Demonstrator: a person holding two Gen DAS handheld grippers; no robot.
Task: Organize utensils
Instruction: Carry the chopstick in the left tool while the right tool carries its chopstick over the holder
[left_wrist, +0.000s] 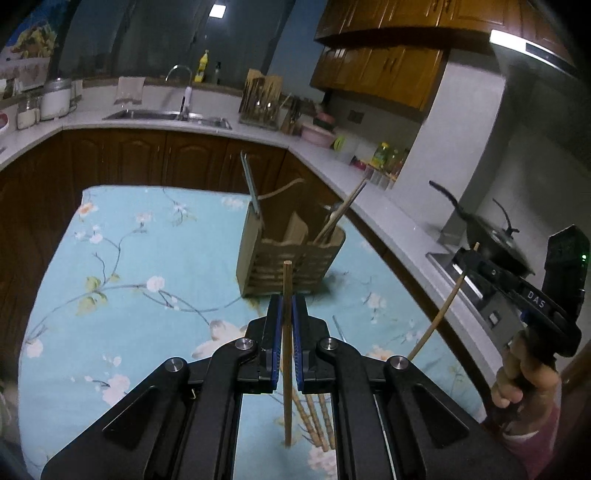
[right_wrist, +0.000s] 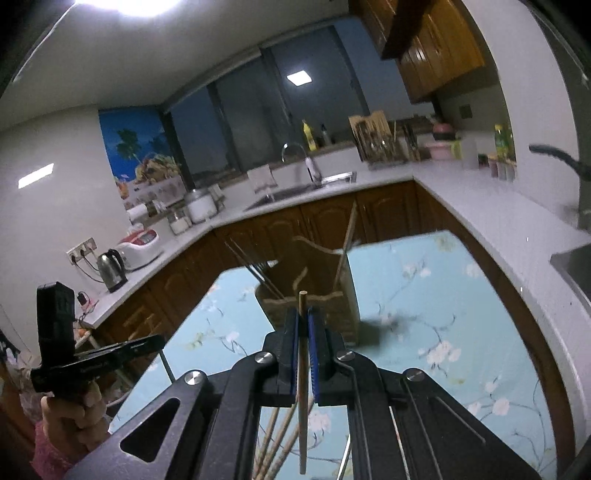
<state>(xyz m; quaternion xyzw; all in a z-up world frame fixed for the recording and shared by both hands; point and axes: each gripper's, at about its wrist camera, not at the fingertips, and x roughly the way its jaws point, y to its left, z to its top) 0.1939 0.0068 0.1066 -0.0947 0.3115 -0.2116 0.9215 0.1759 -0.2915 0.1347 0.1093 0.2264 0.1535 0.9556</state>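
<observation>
The left gripper (left_wrist: 287, 306), black with blue pads, has its two fingers pressed together on a thin brown wooden chopstick (left_wrist: 287, 350). The stick stands almost upright between the pads, its top end rising a little above the fingertips and its lower end hanging down over the table with the light blue flowered cloth (left_wrist: 147, 258). The right gripper (right_wrist: 303, 321) is the same: its fingers are clamped on another thin pale wooden chopstick (right_wrist: 302, 387), which also stands upright in the grip.

Ahead of both grippers, on the cloth, stands the beige slatted utensil holder with several compartments (left_wrist: 291, 258). It already contains a few chopsticks and some metal utensils that lean outward. Below the grippers, more bamboo chopsticks (left_wrist: 317, 421) lie loose on the cloth, close together. Behind the table runs the white kitchen counter (left_wrist: 388, 206) with a sink.
</observation>
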